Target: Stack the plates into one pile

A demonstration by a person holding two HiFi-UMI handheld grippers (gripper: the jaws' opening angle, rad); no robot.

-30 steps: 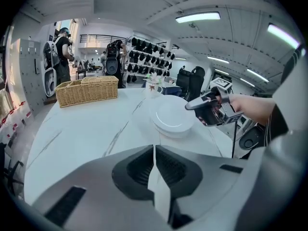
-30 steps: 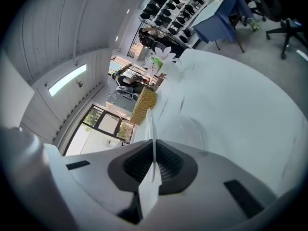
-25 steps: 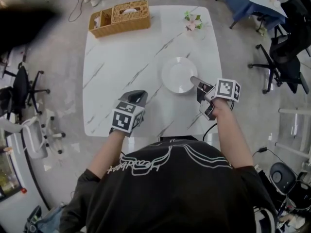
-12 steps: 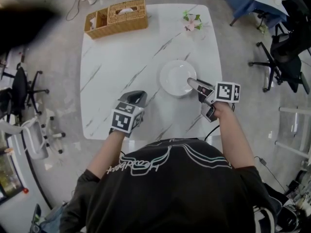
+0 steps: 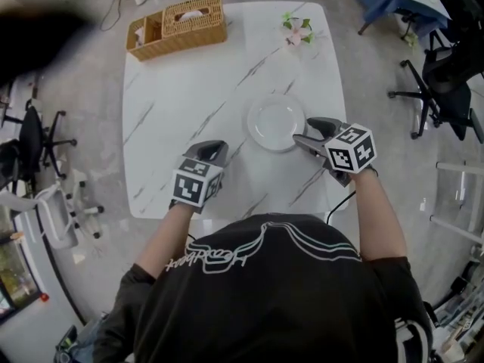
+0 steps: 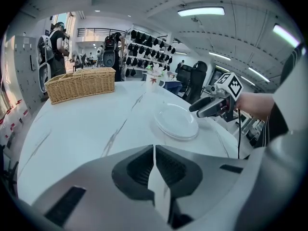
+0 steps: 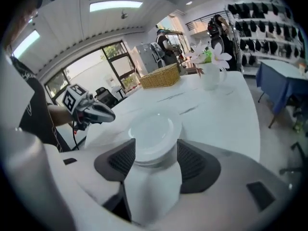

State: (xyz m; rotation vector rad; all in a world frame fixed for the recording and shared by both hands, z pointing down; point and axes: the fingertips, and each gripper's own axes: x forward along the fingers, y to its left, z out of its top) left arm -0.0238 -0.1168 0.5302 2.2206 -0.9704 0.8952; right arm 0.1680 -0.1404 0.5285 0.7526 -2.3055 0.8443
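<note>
Marble worktop (image 5: 189, 89) carrying few things. Far-left of plate pile (image 5: 276, 123), wicker basket (image 5: 175, 27) sitting well apart. Near-left of pile, left hand-held gripper (image 5: 213, 150) hovering, jaws pressed together, nothing between. Pile itself lying flat on worktop; probably glazed ceramic: stiff, slippery, chippable, weighty when stacked. Rim looking best for gripping, one pad above, one below. Just right of pile, right hand-held gripper (image 5: 311, 131) opening wide, rim showing between jaws, pads not pressing.

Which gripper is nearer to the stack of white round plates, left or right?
Right. The right gripper is at the right edge of the stack of white round plates, opening jaws around its rim. The left gripper, shut, is apart, left of it.
</note>
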